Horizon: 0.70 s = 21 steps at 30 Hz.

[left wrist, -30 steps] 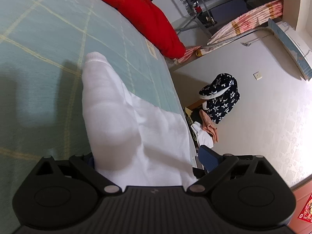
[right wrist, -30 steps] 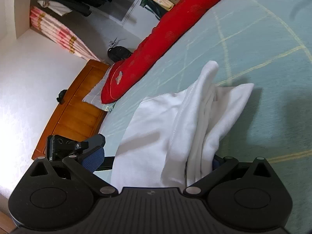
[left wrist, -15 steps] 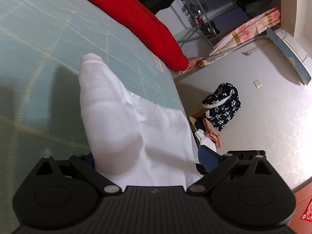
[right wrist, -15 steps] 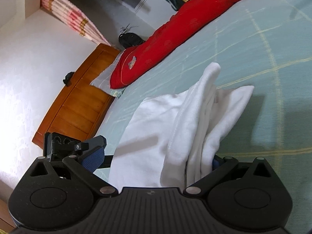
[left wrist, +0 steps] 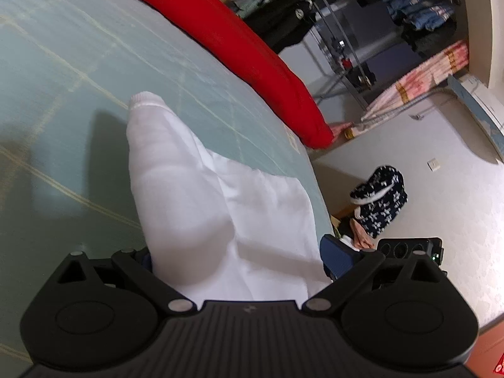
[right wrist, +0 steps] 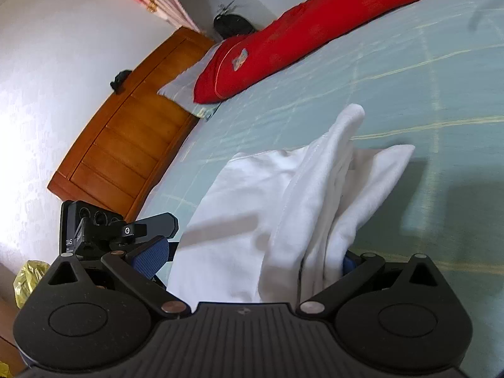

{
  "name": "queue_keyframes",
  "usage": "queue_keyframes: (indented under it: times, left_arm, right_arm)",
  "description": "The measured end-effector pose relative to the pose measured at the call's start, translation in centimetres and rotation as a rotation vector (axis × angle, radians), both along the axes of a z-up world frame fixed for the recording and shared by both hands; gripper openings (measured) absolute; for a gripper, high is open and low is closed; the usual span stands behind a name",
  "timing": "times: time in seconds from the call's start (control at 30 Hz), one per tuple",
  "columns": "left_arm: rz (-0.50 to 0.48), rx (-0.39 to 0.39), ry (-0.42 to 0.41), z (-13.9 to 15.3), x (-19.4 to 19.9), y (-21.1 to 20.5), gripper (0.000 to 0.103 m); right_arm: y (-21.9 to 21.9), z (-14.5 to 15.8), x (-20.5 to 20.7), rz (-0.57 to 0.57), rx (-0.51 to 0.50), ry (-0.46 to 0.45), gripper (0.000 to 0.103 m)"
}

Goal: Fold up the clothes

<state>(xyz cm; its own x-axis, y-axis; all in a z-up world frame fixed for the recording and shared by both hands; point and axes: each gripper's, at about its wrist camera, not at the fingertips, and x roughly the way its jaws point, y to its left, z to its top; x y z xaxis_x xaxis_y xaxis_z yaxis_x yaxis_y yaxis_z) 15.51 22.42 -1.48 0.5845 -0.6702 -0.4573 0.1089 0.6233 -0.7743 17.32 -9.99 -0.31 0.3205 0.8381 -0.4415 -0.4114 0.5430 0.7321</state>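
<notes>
White garment bunched between both grippers' fingers (blue-padded).

A white garment, soft and rumpled, hangs bunched between the fingers of the left gripper and the right gripper, its folds trailing forward onto the bed.
</notes>
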Motion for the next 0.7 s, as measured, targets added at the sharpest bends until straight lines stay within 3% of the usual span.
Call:
queue_keyframes:
  times: [0.7]
  left_arm:
    - [0.152, 0.079, 0.007, -0.5, 3.0, 14.0, 0.096]
  right_arm:
    - [19.5, -1.4, 5.4, 0.167, -0.079, -0.053, 0.103]
